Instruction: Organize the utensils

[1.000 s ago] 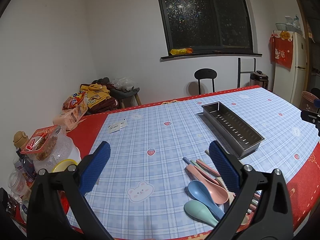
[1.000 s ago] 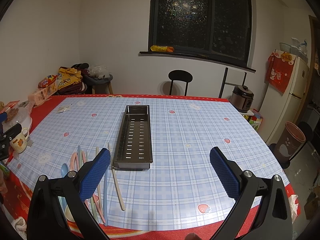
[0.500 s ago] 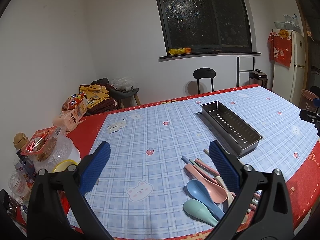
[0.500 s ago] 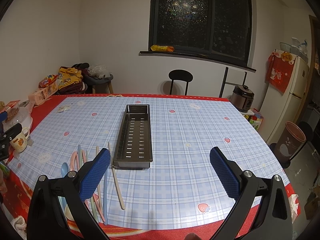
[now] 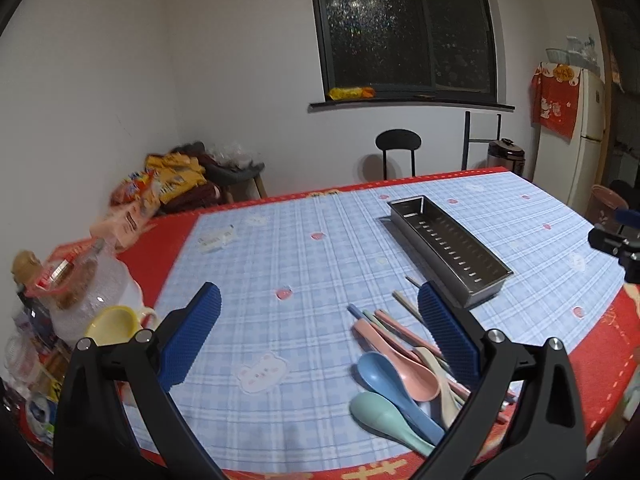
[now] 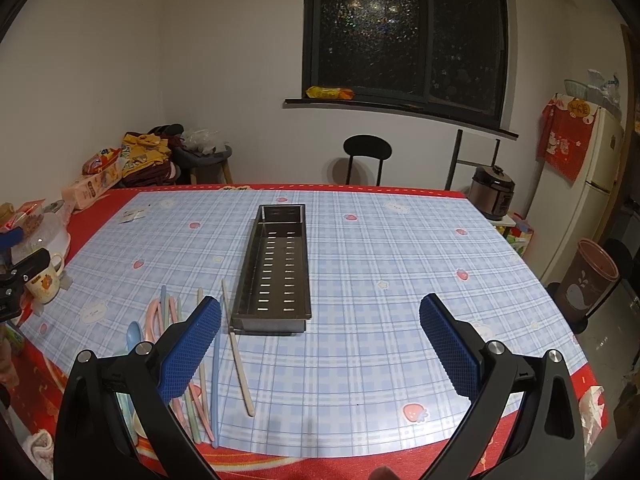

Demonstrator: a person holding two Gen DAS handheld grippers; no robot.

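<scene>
A long perforated steel tray (image 6: pixel 277 264) lies empty on the checked tablecloth; it also shows in the left wrist view (image 5: pixel 448 242). Pastel spoons (image 5: pixel 394 384) and chopsticks lie in a pile at the table's near left, in the right wrist view (image 6: pixel 188 344) left of the tray. One cream chopstick (image 6: pixel 238 348) lies apart, beside the tray. My left gripper (image 5: pixel 320 332) is open and empty above the cloth, left of the spoons. My right gripper (image 6: pixel 320 344) is open and empty above the table's front, in front of the tray.
Jars, a yellow cup (image 5: pixel 112 322) and snack packs (image 5: pixel 132 216) crowd the table's left edge. A mug (image 6: pixel 44 280) stands at the left. A black chair (image 6: pixel 366 156), a rice cooker (image 6: pixel 492 192), a fridge and a bin (image 6: pixel 588 280) stand around the table.
The left wrist view has swung slightly to the right, so the tray and spoons sit a little further left in it. The right gripper has not moved.
</scene>
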